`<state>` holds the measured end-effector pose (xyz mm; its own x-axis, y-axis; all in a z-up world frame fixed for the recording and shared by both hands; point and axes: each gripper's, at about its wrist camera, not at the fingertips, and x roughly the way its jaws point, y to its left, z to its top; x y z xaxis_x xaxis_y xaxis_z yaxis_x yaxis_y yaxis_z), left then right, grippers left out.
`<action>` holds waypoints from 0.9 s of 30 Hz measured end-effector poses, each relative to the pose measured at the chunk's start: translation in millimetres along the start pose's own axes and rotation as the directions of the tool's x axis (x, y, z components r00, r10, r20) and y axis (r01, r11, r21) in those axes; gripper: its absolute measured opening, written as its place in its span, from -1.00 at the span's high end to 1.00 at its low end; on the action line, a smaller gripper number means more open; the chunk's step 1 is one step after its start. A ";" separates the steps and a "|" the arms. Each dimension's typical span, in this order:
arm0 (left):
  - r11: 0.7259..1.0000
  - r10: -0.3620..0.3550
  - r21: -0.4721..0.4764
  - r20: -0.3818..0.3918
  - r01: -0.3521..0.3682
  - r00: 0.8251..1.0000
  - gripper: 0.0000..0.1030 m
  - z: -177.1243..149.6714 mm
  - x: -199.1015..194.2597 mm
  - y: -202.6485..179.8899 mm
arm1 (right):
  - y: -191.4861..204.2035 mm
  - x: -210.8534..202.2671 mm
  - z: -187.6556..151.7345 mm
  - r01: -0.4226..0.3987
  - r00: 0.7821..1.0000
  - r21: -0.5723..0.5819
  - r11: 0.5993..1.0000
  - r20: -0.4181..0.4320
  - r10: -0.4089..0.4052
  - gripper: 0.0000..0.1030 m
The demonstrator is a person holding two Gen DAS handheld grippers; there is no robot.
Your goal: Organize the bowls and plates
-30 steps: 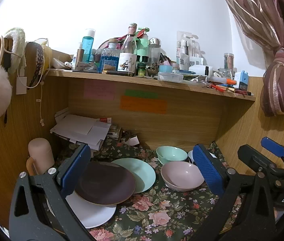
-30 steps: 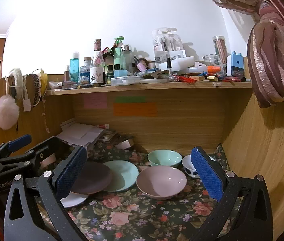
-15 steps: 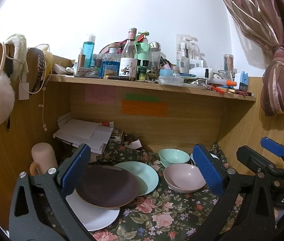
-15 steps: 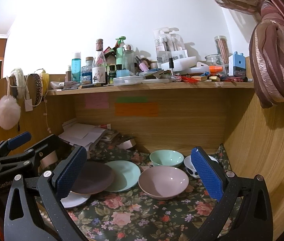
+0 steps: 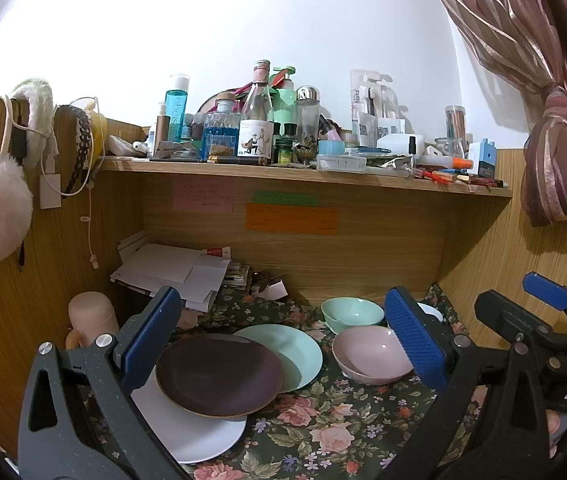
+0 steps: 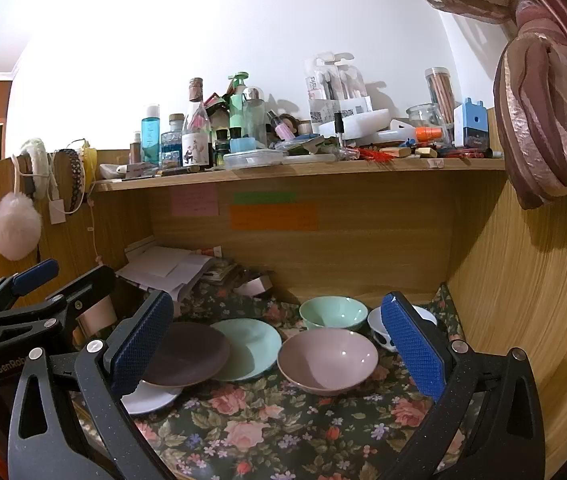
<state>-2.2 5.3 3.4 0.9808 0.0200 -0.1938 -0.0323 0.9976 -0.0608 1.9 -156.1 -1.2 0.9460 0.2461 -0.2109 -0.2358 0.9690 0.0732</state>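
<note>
plates: dark plate (image 5: 219, 376) on top, overlapping white plate (image 5: 199, 436) below and mint plate (image 5: 295, 354) behind, left of middle on floral cloth (image 5: 323, 424); loose overlap, likely awaiting a stack
bowls: pink bowl (image 5: 371, 356) just right of mint plate, mint bowl (image 5: 349, 312) behind it, patterned bowl (image 6: 381, 330) at back right; grouped by type already, not nested
left gripper (image 5: 279, 350): jaws spread wide, nothing held, hovering over plates, aimed at dark plate by the look
right gripper (image 6: 275, 350): jaws spread wide, empty, framing pink bowl (image 6: 327, 360)
surroundings: paper pile (image 5: 171, 272) back left, pink mug (image 5: 91, 318) at left wall, cluttered shelf (image 5: 303, 174) above
left view only: full white plate edge, mug whole
right view only: patterned bowl's dark spots, mostly hidden behind finger in left view; left gripper body at left edge
</note>
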 end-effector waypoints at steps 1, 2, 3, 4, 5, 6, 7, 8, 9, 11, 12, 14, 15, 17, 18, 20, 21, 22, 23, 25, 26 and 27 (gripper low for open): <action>1.000 0.000 0.002 0.000 0.000 1.000 -1.00 -0.2 0.0 -0.3 | 0.6 0.0 0.0 0.001 1.000 0.002 1.000 0.000 -0.001 -1.00; 1.000 0.000 0.003 0.000 0.000 1.000 -1.00 -0.3 0.2 -0.5 | 1.1 0.0 0.0 0.000 1.000 0.004 1.000 0.000 0.000 -1.00; 1.000 -0.001 0.004 -0.001 0.001 1.000 -1.00 -0.4 0.3 -0.8 | 0.0 0.0 -0.3 0.000 1.000 0.004 1.000 0.000 0.000 -1.00; 1.000 -0.001 0.005 -0.002 0.001 1.000 -1.00 -0.7 0.5 -0.9 | 0.5 0.0 -0.3 0.000 1.000 0.005 1.000 0.000 0.000 -1.00; 1.000 -0.002 0.006 -0.002 0.002 1.000 -1.00 -0.6 0.7 -1.0 | 1.1 0.1 -0.4 0.001 1.000 0.006 1.000 0.000 -0.001 -1.00; 1.000 -0.002 0.008 -0.002 0.002 1.000 -1.00 -0.7 1.0 -1.6 | 1.0 0.1 -0.4 0.001 1.000 0.006 1.000 0.000 -0.001 -1.00; 1.000 -0.002 0.009 -0.002 0.002 1.000 -1.00 -1.0 1.3 -2.2 | 0.9 0.0 -0.5 0.000 1.000 0.006 1.000 0.001 0.000 -1.00; 1.000 -0.002 0.008 -0.002 0.002 1.000 -1.00 -1.0 1.2 -2.3 | 0.6 0.3 -0.4 0.000 1.000 0.007 1.000 0.000 0.000 -1.00; 1.000 -0.004 0.009 -0.003 0.004 1.000 -1.00 -0.9 1.6 -2.3 | -0.5 0.3 -0.4 0.000 1.000 0.005 1.000 -0.001 0.000 -1.00; 1.000 -0.002 0.009 -0.005 0.002 1.000 -1.00 -1.7 1.6 -4.1 | 0.5 0.0 -0.8 -0.001 1.000 0.008 1.000 -0.002 0.001 -1.00; 1.000 -0.002 0.009 -0.005 0.002 1.000 -1.00 -1.7 1.7 -4.1 | 0.9 -0.2 -0.7 -0.002 1.000 0.010 1.000 -0.002 0.002 -1.00; 1.000 -0.002 0.009 -0.004 0.002 1.000 -1.00 -1.6 1.6 -4.0 | -0.1 -0.2 -0.9 -0.001 1.000 0.010 1.000 -0.002 0.001 -1.00; 1.000 -0.002 0.010 -0.004 0.002 1.000 -1.00 -1.6 1.8 -4.3 | -0.1 -0.2 -0.8 -0.001 1.000 0.010 1.000 -0.002 0.001 -1.00; 1.000 -0.003 0.011 -0.004 0.003 1.000 -1.00 -1.5 1.9 -4.2 | 1.6 -0.5 -0.9 -0.001 1.000 0.008 1.000 -0.001 0.001 -1.00; 1.000 -0.002 0.010 -0.003 0.002 1.000 -1.00 -1.5 1.8 -4.1 | 1.8 -0.6 -0.9 0.000 1.000 0.008 1.000 -0.002 0.000 -1.00; 1.000 -0.003 0.011 -0.003 0.003 1.000 -1.00 -1.7 1.9 -4.3 | 1.1 -1.1 -1.0 -0.001 1.000 0.011 1.000 -0.001 0.001 -1.00; 1.000 -0.003 0.013 -0.002 0.003 1.000 -1.00 -1.8 2.3 -4.6 | -0.4 -0.6 -0.9 -0.002 1.000 0.011 1.000 -0.002 0.002 -1.00; 1.000 -0.003 0.015 -0.002 0.003 1.000 -1.00 -1.8 2.2 -6.2 | 1.1 -1.0 -0.9 -0.001 1.000 0.012 1.000 -0.001 0.001 -1.00; 1.000 -0.003 0.018 -0.001 0.003 1.000 -1.00 -1.9 2.3 -6.9 | -0.2 -0.7 -0.8 0.000 1.000 0.012 1.000 -0.001 0.000 -1.00; 1.000 -0.003 0.018 -0.001 0.003 1.000 -1.00 -2.1 2.2 -7.5 | 1.0 -0.9 -0.9 0.000 1.000 0.015 1.000 -0.001 0.000 -1.00; 1.000 -0.003 0.019 0.000 0.003 1.000 -1.00 -2.0 2.2 -8.0 | 0.5 -1.2 -1.1 -0.001 1.000 0.015 1.000 -0.001 0.001 -1.00; 1.000 -0.001 0.020 0.003 0.001 1.000 -1.00 -2.1 2.1 -8.4 | -0.5 -1.1 -1.1 0.000 1.000 0.014 1.000 -0.001 0.000 -1.00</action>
<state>-0.3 -3.2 1.5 0.9814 0.0191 -0.1910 -0.0275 0.9988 -0.0416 0.7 -156.8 -2.0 0.9458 0.2465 -0.2116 -0.2330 0.9686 0.0868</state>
